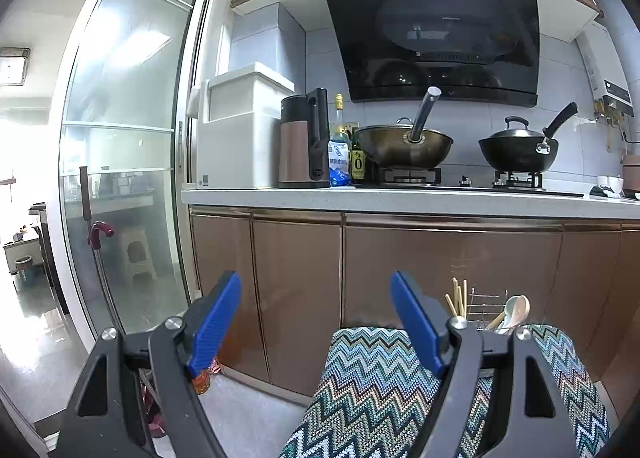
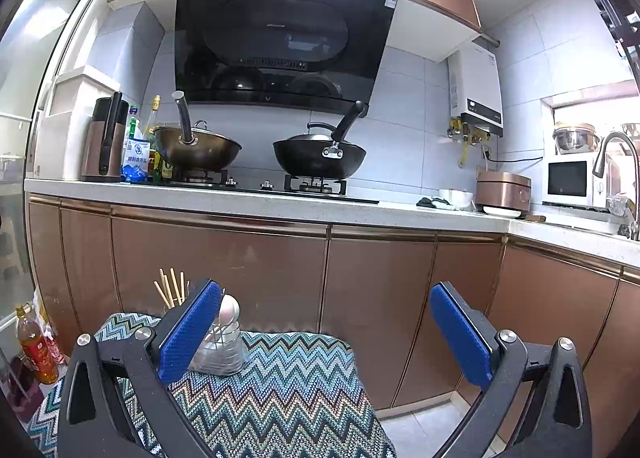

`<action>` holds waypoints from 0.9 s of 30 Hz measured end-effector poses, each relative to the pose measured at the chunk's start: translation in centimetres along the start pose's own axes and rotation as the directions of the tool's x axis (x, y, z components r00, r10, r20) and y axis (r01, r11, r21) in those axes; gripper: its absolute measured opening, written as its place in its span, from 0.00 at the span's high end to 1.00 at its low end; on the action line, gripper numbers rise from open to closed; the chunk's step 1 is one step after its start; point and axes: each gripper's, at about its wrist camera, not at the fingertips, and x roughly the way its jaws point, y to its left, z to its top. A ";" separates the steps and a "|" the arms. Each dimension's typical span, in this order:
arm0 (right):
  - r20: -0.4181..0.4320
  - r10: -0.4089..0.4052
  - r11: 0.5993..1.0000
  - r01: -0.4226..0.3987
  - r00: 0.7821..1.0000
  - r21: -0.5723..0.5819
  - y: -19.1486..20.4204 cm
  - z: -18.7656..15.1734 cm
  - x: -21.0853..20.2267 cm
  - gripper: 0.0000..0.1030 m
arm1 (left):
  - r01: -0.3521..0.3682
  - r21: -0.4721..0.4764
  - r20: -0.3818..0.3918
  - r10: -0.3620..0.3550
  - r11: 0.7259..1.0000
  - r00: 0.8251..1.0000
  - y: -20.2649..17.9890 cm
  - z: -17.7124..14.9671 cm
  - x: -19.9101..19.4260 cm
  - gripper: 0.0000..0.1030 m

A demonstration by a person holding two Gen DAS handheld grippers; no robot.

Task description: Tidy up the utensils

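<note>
Both grippers are up and level, facing the kitchen cabinets. The left gripper has its blue fingers spread wide, nothing between them. The right gripper is the same story: fingers wide apart, holding nothing.

Down in front sits a surface draped in a zigzag-patterned cloth, teal and tan. On it, toward the far left edge in the right wrist view, stands the wire utensil holder. A pale spoon pokes up out of it, bowl end on top, and wooden chopsticks rise from the compartment beside it, fanned slightly. The right gripper's left finger overlaps the holder in that view; whether it touches I cannot tell.

From the left wrist view the same holder shows just past the right finger, chopsticks to the left, spoons leaning to the right.

Behind, the desk carries a gas hob with a bronze wok and a black wok, a kettle and bottles at the left end. A range hood hangs above. An orange-filled bottle stands on the floor at left.
</note>
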 end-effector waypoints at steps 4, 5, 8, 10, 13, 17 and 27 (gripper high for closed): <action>0.002 0.002 1.000 -0.002 1.000 -0.006 0.2 0.0 0.0 0.00 | 0.002 0.002 0.000 -0.002 1.000 1.000 -0.1 0.0 0.0 0.26; 0.001 0.002 1.000 -0.002 1.000 -0.006 0.2 0.0 0.0 0.00 | 0.003 0.002 -0.001 -0.003 1.000 1.000 -0.1 0.0 0.0 0.26; 0.000 0.002 1.000 -0.002 1.000 -0.006 0.2 0.0 0.0 0.00 | 0.004 0.004 -0.001 -0.004 1.000 1.000 -0.1 0.0 -0.1 0.26; 0.001 0.002 1.000 -0.002 1.000 -0.006 0.2 0.0 0.0 0.00 | 0.006 0.005 -0.001 -0.006 1.000 1.000 -0.2 0.1 -0.1 0.26; 0.002 0.002 1.000 -0.002 1.000 -0.007 0.2 0.0 0.0 0.00 | 0.007 0.007 -0.001 -0.007 1.000 1.000 -0.2 0.1 -0.2 0.26; 0.004 0.004 1.000 -0.004 1.000 -0.008 0.2 -0.1 0.0 0.00 | 0.007 0.009 -0.001 -0.007 1.000 1.000 -0.2 0.1 -0.2 0.26; 0.003 0.004 1.000 -0.004 1.000 -0.009 0.3 -0.1 0.0 0.00 | 0.008 0.010 -0.004 -0.008 1.000 1.000 -0.3 0.0 -0.1 0.26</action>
